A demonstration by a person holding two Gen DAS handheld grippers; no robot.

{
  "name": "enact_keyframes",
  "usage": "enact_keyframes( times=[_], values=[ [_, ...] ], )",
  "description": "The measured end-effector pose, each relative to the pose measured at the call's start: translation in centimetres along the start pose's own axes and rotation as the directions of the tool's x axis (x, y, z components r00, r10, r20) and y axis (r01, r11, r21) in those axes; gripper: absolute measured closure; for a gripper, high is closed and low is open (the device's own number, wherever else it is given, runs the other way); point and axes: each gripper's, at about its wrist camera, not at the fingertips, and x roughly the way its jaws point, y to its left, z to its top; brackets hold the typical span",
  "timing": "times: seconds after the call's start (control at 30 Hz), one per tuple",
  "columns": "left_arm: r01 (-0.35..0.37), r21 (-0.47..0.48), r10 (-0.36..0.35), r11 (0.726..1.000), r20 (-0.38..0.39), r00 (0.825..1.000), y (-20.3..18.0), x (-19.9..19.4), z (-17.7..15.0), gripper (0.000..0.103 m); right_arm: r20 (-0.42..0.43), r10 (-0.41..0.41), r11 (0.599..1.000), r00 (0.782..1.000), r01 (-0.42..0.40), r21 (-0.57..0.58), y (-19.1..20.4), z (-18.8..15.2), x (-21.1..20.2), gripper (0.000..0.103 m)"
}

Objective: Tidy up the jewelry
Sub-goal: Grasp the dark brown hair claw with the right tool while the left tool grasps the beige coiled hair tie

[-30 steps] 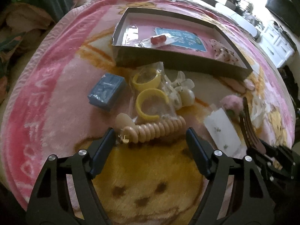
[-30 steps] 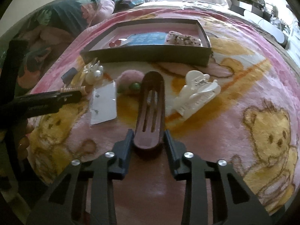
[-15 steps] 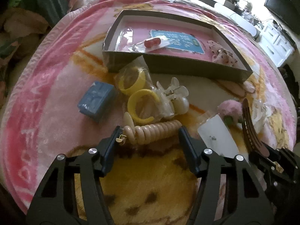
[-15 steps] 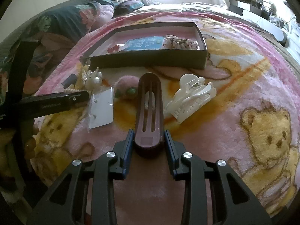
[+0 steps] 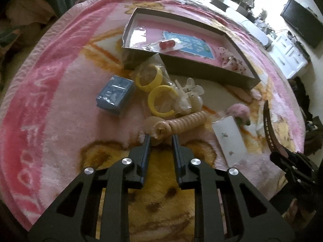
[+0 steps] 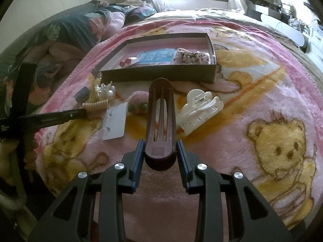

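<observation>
A: Left gripper [image 5: 159, 138] clamped down narrow on the near end of the beige spiral hair clip [image 5: 181, 122], right by its little gold pin. Rest of the clip lying on the pink bear blanket [image 5: 60, 92], touching the yellow bangles [image 5: 159, 100] in their clear wrap.

B: Thin bite, judging by the left wrist view. Worth lifting slowly and straight, so as not to drag the wrap and the pearly white clip [image 5: 190, 95] along.

A: And the right gripper [image 6: 160, 151]?

B: Closed on the butt end of the dark maroon barrette [image 6: 160, 121], long body sticking forward past the fingertips, clear of the blanket as far as can be judged. White claw clip [image 6: 198, 111] just beside it, earring card [image 6: 114, 121] on the other side.

A: Destination?

B: Probably the shallow dark box [image 5: 212, 74], already holding a blue card, red beads in a packet and a speckled fabric piece. Best to carry over the near wall, not through it, and set down in bare floor on the left side. One hand at a time, to avoid crossing.

A: Risk?

B: Spiral clip pivoting in a tip-only pinch. Low, level carry advisable.
</observation>
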Motion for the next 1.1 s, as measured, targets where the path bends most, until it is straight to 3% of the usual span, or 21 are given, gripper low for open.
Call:
enact_keyframes(
  times=[0.13, 0.23, 0.27, 0.4, 0.47, 0.67, 0.9, 1.1],
  values=[
    [0.036, 0.011, -0.036, 0.999, 0.006, 0.999, -0.2, -0.2, 0.3, 0.069, 0.004, 0.005, 1.000, 1.000, -0.005, -0.001, 0.2, 0.2, -0.3, 0.072],
    [0.039, 0.046, -0.040, 0.998, 0.020, 0.999, -1.0, -0.3, 0.6, 0.061, 0.006, 0.007, 1.000, 1.000, -0.007, -0.006, 0.3, 0.3, -0.5, 0.072],
    [0.035, 0.055, -0.037, 0.998, 0.024, 0.999, -1.2, -0.2, 0.8, 0.056, 0.008, 0.007, 1.000, 1.000, -0.007, -0.006, 0.3, 0.4, -0.5, 0.072],
    [0.010, 0.096, -0.013, 0.995, 0.029, 0.999, -2.1, 0.5, 1.1, 0.051, 0.008, 0.008, 1.000, 1.000, -0.008, -0.003, 0.4, 0.5, -0.5, 0.072],
    [-0.012, 0.126, 0.008, 0.992, 0.032, 0.999, -2.8, 1.0, 1.3, 0.039, 0.008, 0.010, 1.000, 1.000, -0.010, -0.001, 0.4, 0.5, -0.5, 0.072],
    [-0.091, 0.173, 0.092, 0.981, 0.006, 0.996, -4.0, 3.3, 1.5, 0.034, 0.010, 0.010, 1.000, 1.000, -0.010, 0.006, 0.2, 0.6, -0.6, 0.072],
    [-0.101, 0.097, 0.103, 0.990, -0.012, 0.995, -3.3, 4.6, 2.7, 0.037, 0.009, 0.010, 1.000, 1.000, -0.010, 0.017, -0.3, 0.8, -0.4, 0.072],
    [-0.099, 0.097, 0.102, 0.990, -0.022, 0.995, -3.3, 3.8, 2.2, 0.041, 0.026, 0.012, 1.000, 1.000, -0.012, -0.005, -0.1, 1.4, -0.9, 0.072]
  ],
)
